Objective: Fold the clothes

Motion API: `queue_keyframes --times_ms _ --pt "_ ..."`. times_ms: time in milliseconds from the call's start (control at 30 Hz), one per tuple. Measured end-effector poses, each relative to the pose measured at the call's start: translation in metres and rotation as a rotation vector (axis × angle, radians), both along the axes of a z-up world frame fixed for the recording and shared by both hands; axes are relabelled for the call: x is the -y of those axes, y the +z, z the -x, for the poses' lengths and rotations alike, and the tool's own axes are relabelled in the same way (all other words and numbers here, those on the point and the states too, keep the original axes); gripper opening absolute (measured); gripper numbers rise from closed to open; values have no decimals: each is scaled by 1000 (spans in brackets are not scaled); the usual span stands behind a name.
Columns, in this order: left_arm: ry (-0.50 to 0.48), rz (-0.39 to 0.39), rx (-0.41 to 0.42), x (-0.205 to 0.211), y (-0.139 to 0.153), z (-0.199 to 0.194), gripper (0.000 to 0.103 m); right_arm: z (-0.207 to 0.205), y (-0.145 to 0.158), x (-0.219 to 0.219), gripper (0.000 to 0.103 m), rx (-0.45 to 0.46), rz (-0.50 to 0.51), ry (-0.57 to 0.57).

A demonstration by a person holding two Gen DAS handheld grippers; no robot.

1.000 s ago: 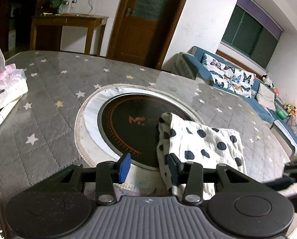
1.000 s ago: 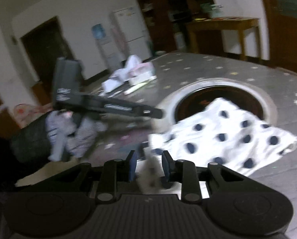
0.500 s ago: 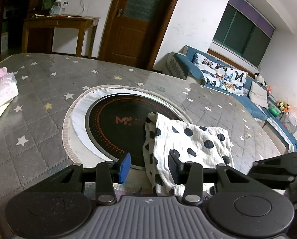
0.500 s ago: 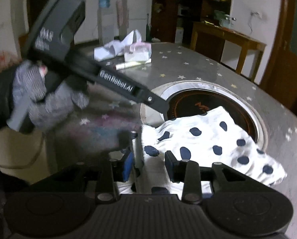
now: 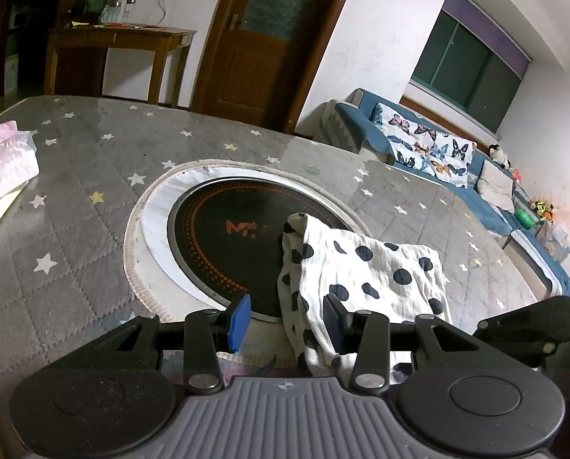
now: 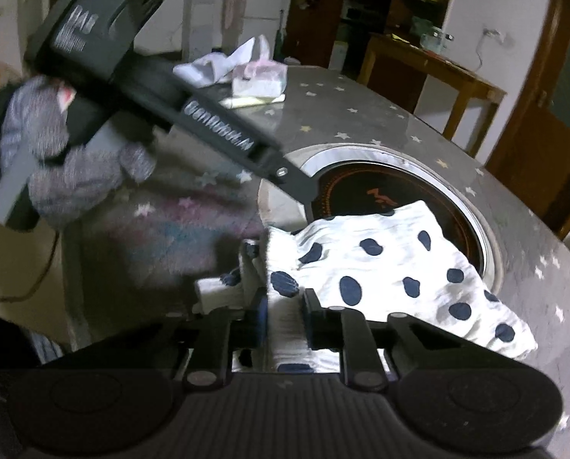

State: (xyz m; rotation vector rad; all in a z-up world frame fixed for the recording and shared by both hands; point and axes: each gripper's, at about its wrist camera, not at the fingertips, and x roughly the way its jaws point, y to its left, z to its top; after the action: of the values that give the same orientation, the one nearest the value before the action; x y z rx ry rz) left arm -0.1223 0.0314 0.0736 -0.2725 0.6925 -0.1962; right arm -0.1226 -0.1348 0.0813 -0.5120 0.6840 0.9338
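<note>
Right wrist shows my right tool (image 6: 283, 315) pinching the dotted cloth (image 6: 384, 267), left tool (image 5: 285, 321) gaping empty; I'd keep edges aligned.

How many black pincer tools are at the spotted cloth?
2. The left gripper, open, hovers at the left edge of the white navy-dotted cloth; the right gripper pinches its near edge. None seems hidden.

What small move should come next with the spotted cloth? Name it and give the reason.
Probably close the left gripper on the near edge of the spotted cloth. Its jaws stand open, and only the right-hand finger lies against the fabric. The right gripper already has a fold between its fingers, so a second hold would let both lift the cloth to fold it.
</note>
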Motion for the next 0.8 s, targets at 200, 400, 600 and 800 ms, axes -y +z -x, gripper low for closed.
queue_keyframes --times_ms 200,400,600,800 --pt "5 14 22 -4 8 3 45 0 25 27 12 -49 -80 0" --pt "-45 18 31 10 11 1 46 13 6 24 12 -65 -61 59" --pt "-101 19 39 25 14 -1 44 12 4 25 25 -97 -86 72" --pt "-143 21 40 37 8 -7 43 -11 32 62 28 -126 -207 -49"
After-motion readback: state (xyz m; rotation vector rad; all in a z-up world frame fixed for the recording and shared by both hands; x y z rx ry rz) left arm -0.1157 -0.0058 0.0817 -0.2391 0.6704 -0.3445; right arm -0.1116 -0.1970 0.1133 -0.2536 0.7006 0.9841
